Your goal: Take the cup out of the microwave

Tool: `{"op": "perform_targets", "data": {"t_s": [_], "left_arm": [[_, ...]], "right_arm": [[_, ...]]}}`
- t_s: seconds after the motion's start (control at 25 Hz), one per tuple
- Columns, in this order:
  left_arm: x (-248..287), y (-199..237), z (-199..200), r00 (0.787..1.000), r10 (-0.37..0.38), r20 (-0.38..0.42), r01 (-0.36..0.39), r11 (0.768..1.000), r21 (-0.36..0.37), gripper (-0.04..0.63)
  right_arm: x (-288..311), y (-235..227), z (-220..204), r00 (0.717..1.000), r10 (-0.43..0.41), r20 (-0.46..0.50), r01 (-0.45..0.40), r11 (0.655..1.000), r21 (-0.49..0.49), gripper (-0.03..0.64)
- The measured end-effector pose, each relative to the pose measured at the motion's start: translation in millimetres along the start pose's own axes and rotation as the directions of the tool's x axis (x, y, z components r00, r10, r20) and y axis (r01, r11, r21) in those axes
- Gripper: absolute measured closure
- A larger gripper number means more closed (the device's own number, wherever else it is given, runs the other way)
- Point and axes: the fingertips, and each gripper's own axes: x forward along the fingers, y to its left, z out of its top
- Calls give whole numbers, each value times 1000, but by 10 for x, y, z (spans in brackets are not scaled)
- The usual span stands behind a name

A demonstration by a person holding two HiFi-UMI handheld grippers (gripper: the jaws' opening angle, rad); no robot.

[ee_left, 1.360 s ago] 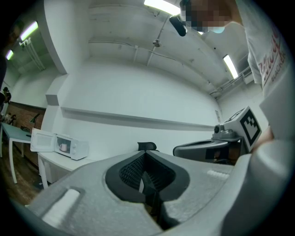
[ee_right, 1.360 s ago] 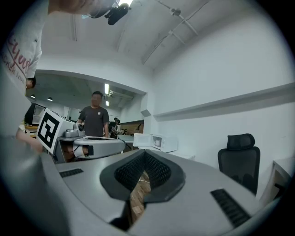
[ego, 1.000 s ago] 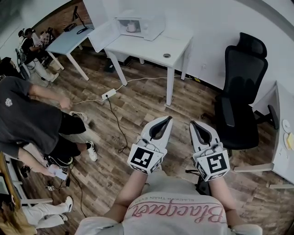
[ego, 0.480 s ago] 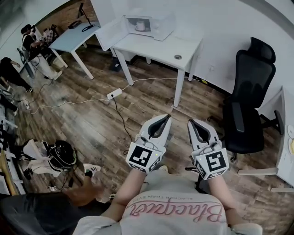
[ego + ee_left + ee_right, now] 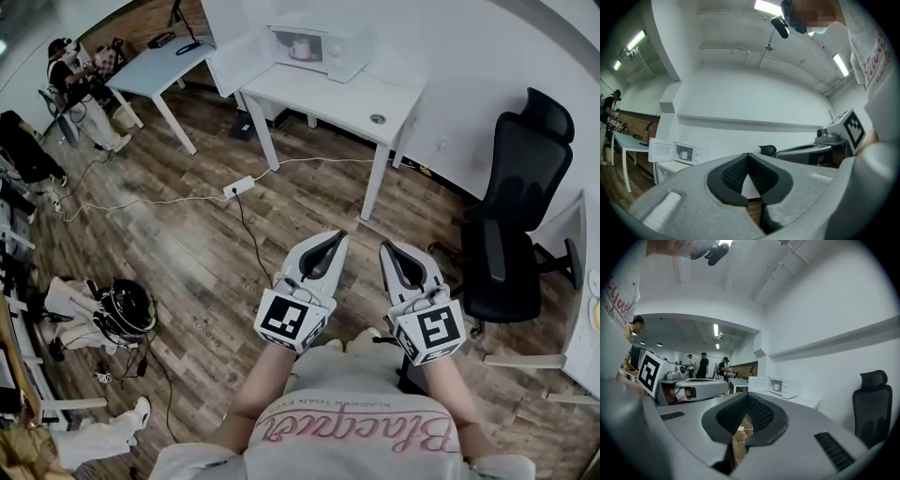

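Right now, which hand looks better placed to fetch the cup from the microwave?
Right, slightly. Both are shut, empty, far off, but the right gripper, unlike the left gripper, aims near the microwave, whose open door stands left of the cup.

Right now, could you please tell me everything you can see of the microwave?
The microwave is a white, boxy unit standing at the far left end of a white table, close to the white wall. Its door is swung wide open to the left. A pale cup sits upright inside the cavity. Nothing else appears to touch it; finer details are too small to tell.
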Motion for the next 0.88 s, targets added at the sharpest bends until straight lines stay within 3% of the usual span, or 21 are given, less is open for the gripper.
{"op": "perform_targets", "data": {"t_s": [0.48,0.88], "left_arm": [[62,158,-18,999,32,-5,-32,999,37,592],[186,540,-11,997,77,-13,-76,995,58,592]], "right_arm": [[237,34,-43,998,52,17,-52,999,9,604],[686,-25,-5,995,89,37,-90,996,23,605]]}}
